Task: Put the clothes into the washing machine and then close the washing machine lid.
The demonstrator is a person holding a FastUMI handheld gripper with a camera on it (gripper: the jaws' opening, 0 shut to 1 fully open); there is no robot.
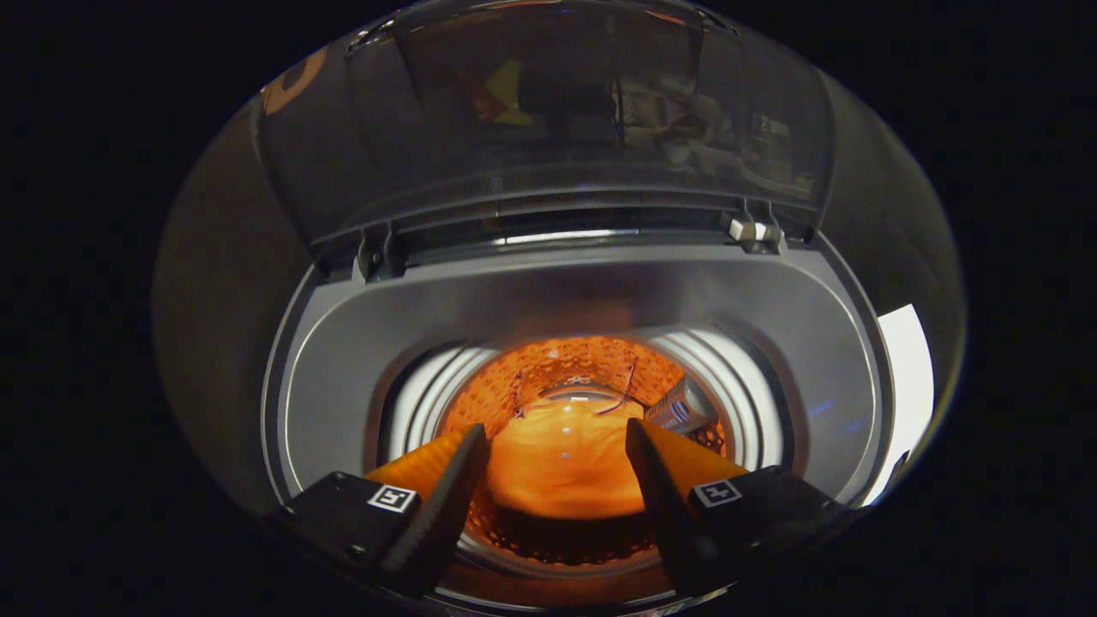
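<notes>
Jaws wide, empty, above drum [548,377]; orange garment [561,458] inside; lid [548,111] upright beyond.

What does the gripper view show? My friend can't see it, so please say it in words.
An orange garment lies down inside the washing machine's drum, beyond the open gripper, whose fingers hold nothing. The clear lid stands raised behind the opening.

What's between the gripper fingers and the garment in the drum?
Nothing solid. In the gripper view the gripper is open above the drum, fingers apart and holding nothing; the orange garment lies below in the gap, with only open air between.
</notes>
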